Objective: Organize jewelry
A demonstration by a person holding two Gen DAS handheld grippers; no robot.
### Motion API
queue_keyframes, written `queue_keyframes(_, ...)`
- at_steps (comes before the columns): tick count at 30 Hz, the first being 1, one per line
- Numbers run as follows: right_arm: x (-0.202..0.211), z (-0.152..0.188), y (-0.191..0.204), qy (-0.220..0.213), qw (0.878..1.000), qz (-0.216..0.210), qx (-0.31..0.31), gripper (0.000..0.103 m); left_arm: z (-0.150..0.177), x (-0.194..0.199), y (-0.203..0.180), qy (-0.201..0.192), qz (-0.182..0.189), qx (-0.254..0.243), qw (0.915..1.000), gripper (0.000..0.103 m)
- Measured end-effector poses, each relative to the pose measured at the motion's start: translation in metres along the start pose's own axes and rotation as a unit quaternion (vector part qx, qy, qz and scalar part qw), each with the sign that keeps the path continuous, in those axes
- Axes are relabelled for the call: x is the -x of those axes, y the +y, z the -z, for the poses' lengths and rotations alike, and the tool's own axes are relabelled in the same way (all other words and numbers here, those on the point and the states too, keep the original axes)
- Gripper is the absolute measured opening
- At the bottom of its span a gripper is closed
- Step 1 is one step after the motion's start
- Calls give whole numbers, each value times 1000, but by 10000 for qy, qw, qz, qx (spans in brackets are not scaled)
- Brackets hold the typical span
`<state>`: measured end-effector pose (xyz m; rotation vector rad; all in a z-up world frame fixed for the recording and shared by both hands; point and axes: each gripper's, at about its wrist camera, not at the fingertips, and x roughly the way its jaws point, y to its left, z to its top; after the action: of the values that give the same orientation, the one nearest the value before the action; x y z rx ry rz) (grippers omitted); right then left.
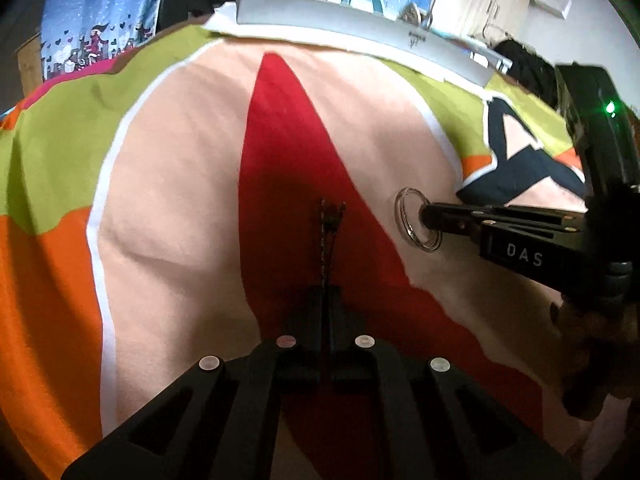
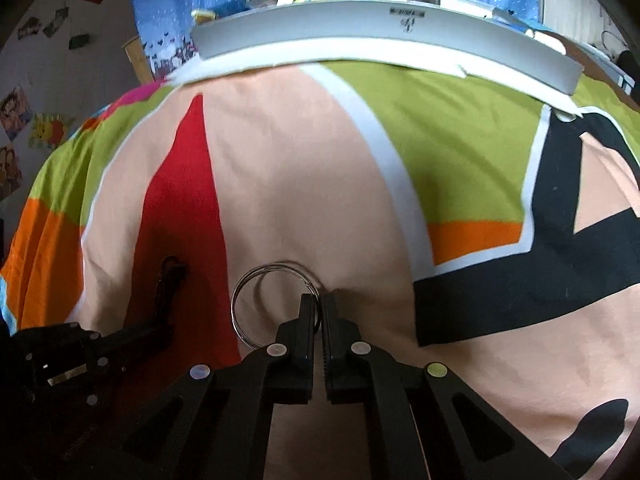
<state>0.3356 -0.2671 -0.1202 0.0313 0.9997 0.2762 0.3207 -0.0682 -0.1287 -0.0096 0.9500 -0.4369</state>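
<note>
My left gripper (image 1: 326, 298) is shut on a thin dark chain (image 1: 326, 240), which sticks out forward from its fingertips over the red patch of the bedspread. The right wrist view shows the same chain (image 2: 170, 276) beyond the left gripper (image 2: 160, 322) at the lower left. My right gripper (image 2: 319, 306) is shut on the rim of a silver bangle (image 2: 276, 266) that rests low against the peach fabric. In the left wrist view, the right gripper (image 1: 426, 216) comes in from the right, pinching that bangle (image 1: 408, 190).
A long white tray-like organiser (image 1: 360, 26) (image 2: 380, 28) lies across the far edge of the colourful bedspread (image 1: 180, 160) (image 2: 280, 160). Small items stand behind it, with a blue curtain and a wall with pictures beyond. A hand holds the right gripper's handle (image 1: 592, 344).
</note>
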Motion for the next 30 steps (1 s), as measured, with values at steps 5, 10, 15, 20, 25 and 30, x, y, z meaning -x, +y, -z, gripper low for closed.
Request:
queue_keyframes(5,12,-3,-5,-238,9996,-50,-157,4,8,21,-13,-373,81,3,9993,0)
queue_keyframes(10,33,-18,-6,-805,9961,-202,-315,4,-2,41,-22,-700,104,1,9975,0)
queue_keyframes(15,56,-46,-15,-1659,9841,-357,-525,4,-35,55,-31,-1054,26,67,9944,0)
queue_keyframes(20,72,-73,-49,-2449,9646,-391,-900,4,-89,58,-32,-1375,-113,347,9898,0)
queue_keyframes(25,83,-101,-86,-2893,9505,-25,-1138,4,-150,53,-21,-1618,-393,516,9847,0)
queue_keyframes(30,71,-130,-113,-2967,9461,341,-1250,4,-199,28,-7,-1540,-639,684,9836,0)
